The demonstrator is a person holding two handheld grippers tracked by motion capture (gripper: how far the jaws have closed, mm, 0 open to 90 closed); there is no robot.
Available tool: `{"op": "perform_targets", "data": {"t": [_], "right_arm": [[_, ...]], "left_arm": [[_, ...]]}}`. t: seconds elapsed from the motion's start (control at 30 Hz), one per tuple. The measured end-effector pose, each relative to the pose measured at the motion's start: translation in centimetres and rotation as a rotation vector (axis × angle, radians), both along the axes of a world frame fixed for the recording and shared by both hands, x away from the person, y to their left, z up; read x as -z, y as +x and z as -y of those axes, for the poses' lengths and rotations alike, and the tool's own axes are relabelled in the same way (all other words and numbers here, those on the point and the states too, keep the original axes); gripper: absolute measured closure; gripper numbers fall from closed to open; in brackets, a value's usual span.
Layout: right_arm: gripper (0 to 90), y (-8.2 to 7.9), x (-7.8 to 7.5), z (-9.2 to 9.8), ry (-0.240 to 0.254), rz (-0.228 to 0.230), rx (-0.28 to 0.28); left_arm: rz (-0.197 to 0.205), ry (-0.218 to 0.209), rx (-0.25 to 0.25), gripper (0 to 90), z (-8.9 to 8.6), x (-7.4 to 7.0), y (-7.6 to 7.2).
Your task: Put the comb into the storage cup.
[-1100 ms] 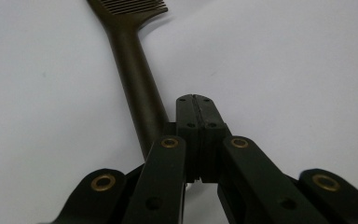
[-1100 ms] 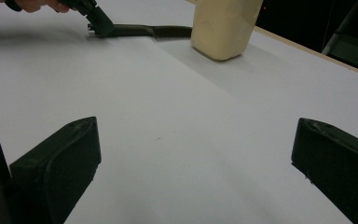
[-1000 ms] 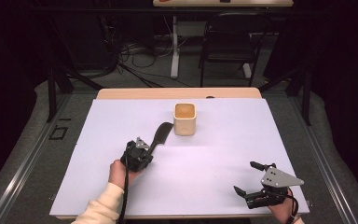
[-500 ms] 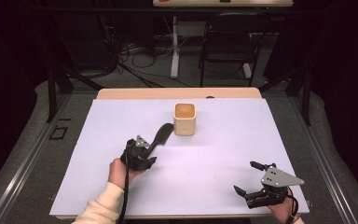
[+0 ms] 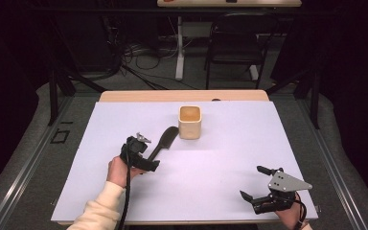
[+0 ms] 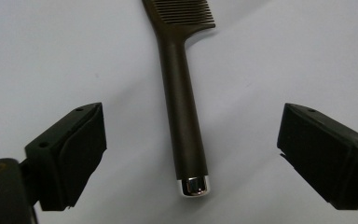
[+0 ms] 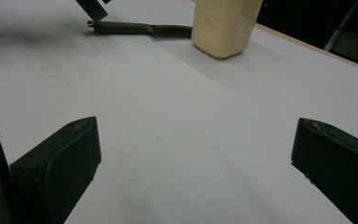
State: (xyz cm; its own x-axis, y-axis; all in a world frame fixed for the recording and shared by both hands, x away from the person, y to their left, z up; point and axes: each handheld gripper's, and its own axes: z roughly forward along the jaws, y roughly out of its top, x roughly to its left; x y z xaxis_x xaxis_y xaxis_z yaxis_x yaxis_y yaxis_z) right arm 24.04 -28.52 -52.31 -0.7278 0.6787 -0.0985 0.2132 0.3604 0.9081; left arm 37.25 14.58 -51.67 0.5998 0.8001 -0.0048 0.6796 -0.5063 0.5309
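1. White flat tabletop point(image 5: 220, 187) with a light wooden edge along the far side.
2. Dark brown plastic comb with long straight handle and small chrome end cap point(image 5: 163, 142) flat on the tabletop, left of centre, teeth end toward the far right, just beside the cup.
3. Cream square-sided open-top cup point(image 5: 190, 121) upright near the far centre, right of the comb head; touching or not: cannot tell.
4. Left black two-jaw tool point(image 5: 146, 155) held by a hand point(image 5: 119, 171) in a cream sleeve, at the near end of the comb handle.
5. Left tool view: jaws spread wide, one on each side of the handle point(image 6: 182, 116), apart from it; chrome cap point(image 6: 194, 185) between the jaws, comb teeth at the top edge.
6. Right black two-jaw tool with grey three-cornered plate point(image 5: 254, 184) at the near right corner, well apart from comb and cup, pointing left.
7. Right tool view: jaws spread wide over bare white surface, nothing between them; comb point(image 7: 140, 29) and cup point(image 7: 226, 23) far off, at the top.
8. Dark chair point(image 5: 235, 43) and cables on the floor beyond the tabletop.
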Motion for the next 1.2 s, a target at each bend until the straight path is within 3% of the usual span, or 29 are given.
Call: {"op": "perform_targets", "data": {"t": [0.17, 0.47, 0.57, 0.87, 1.0, 1.2], "right_arm": [[0.9, 0.0, 0.0, 0.0, 0.004, -0.003, 0.000], [0.9, 0.0, 0.0, 0.0, 0.002, -0.001, -0.002], [0.9, 0.0, 0.0, 0.0, 0.003, -0.003, -0.002], [1.0, 0.1, 0.0, 0.0, 0.005, -0.013, -0.002], [1.1, 0.2, 0.1, 0.0, 0.006, -0.018, -0.001], [1.1, 0.2, 0.1, 0.1, 0.008, -0.020, -0.003]], "left_arm": [[-0.036, 0.029, -0.008, 0.5, 0.2, 0.1, 0.9], [-0.066, 0.070, -0.005, 1.3, 0.9, -0.2, 2.6], [-0.069, 0.075, 0.003, 15.6, 1.2, -0.3, 3.0], [-0.105, 0.093, 0.004, 41.5, 2.1, 0.2, 4.2], [-0.120, 0.090, 0.013, 49.7, 2.4, 0.2, 4.7], [-0.147, 0.131, 0.012, 57.2, 3.0, 0.5, 5.5]]}}
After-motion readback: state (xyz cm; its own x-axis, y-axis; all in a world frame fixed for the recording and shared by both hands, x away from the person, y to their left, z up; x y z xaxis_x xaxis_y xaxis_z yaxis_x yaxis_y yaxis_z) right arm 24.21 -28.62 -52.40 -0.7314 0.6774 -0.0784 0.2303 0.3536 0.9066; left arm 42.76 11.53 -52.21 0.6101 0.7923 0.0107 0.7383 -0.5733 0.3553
